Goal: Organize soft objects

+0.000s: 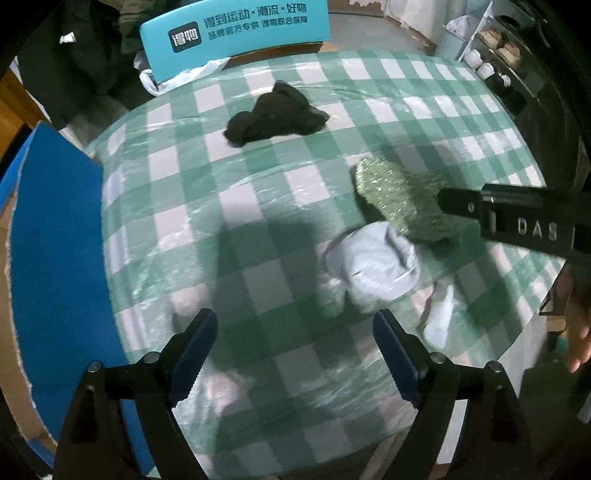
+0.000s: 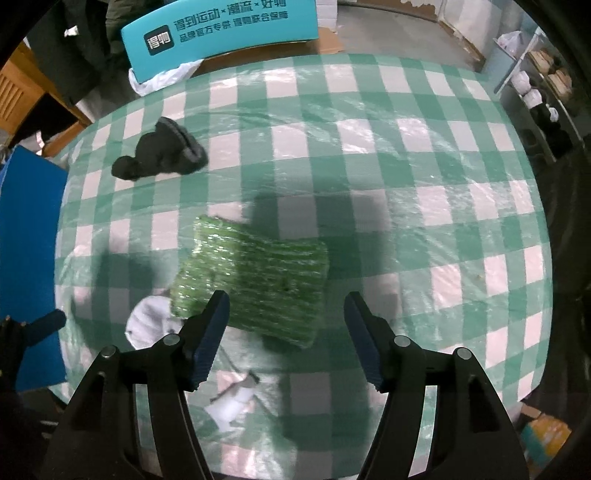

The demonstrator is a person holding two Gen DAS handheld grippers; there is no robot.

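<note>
Left gripper (image 1: 295, 350): jaws spread wide, nothing between the blue pads, held above the near part of the checked tablecloth (image 1: 258, 206). Just ahead and to its right lies a crumpled pale grey cloth (image 1: 373, 266), resting on the table. A small whitish scrap (image 1: 439, 317) lies nearer the table edge, right of the right finger; what it is cannot be told.

Right gripper (image 2: 286, 336): jaws also wide apart, holding nothing. It hangs over the near edge of a green glittery knitted cloth (image 2: 255, 280); the left finger overlaps the cloth's near-left corner in the right wrist view, but contact cannot be confirmed. In the left wrist view the black body of the right gripper reaches in from the right, its tip at the green cloth.

The green cloth lies flat near the table's middle, its near-left corner lying over the grey cloth's edge. Both sit in shadow.

Further out, well apart from both, a bunched black cloth (image 1: 275, 114) lies toward the far-left part of the table.

Beyond the far table edge: a teal sign with white characters (image 1: 236, 33) stands upright, white plastic bag (image 1: 177, 77) at its foot. A blue panel (image 1: 55, 258) borders the table's left side.
</note>
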